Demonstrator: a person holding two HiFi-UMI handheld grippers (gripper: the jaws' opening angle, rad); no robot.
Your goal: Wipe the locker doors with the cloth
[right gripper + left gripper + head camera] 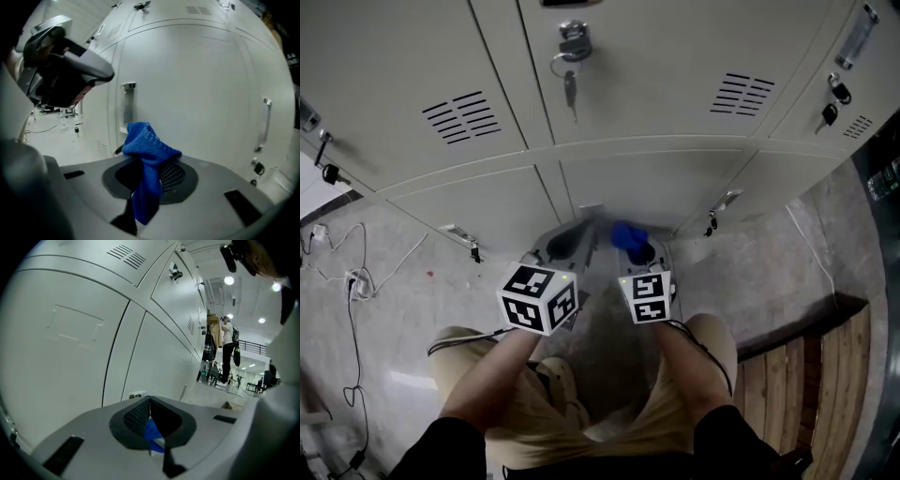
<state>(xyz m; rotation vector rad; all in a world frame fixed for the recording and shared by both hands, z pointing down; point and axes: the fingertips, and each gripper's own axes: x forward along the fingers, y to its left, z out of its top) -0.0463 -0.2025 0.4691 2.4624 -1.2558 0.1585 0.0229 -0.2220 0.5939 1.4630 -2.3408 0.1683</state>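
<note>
Cloth (146, 140), blue nubby terry, bunched & clamped in R gripper (150, 171) by smooth metal locker doors (197, 84); L gripper (150, 403) closed.

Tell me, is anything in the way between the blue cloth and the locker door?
No, nothing visible is. The right tongs pinch the fluffy blue cloth, and the pale grey metal locker door stands straight ahead of it, with nothing showing between them.

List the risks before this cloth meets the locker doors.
The cloth sits as a small wad in the right gripper, so hard jaw edges may scrape the lower door instead of wiping. Its folds may snag on the door handle just ahead. Higher up, the hanging key could catch too.
</note>
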